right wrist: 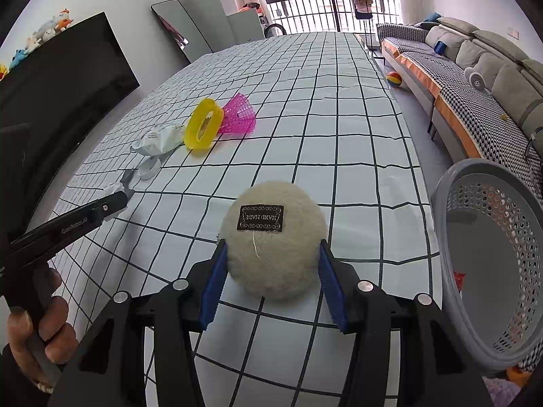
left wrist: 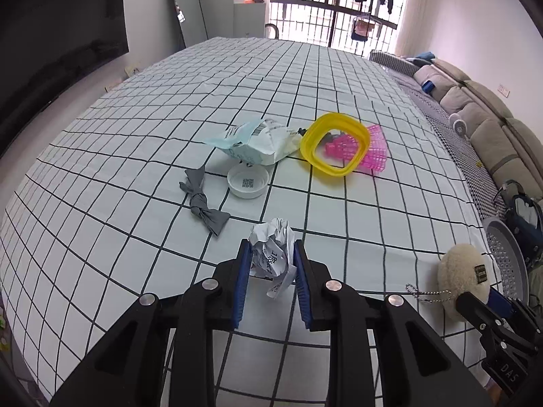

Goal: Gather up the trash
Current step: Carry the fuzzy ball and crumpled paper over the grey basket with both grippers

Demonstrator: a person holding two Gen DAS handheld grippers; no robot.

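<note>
A crumpled white paper ball point(left wrist: 271, 237) sits between the blue pads of my left gripper point(left wrist: 271, 247), which is shut on it just above the checked tablecloth point(left wrist: 356, 224). In the right wrist view the same paper point(right wrist: 113, 189) shows at the tip of the left gripper point(right wrist: 117, 200), held by a hand. My right gripper point(right wrist: 272, 244) is shut on a cream woolly ball point(right wrist: 295, 264) with a black label. That ball point(left wrist: 458, 268), with its bead chain, also appears at the lower right of the left wrist view.
Further up the table lie a torn white packet point(left wrist: 258, 142), a white lid point(left wrist: 247, 181), a knotted grey cloth point(left wrist: 200, 200), a yellow ring point(left wrist: 336, 144) and a pink mesh basket point(left wrist: 373, 149). A grey perforated basket point(right wrist: 492, 254) stands off the table's right edge. A sofa point(right wrist: 492, 68) lines the right wall.
</note>
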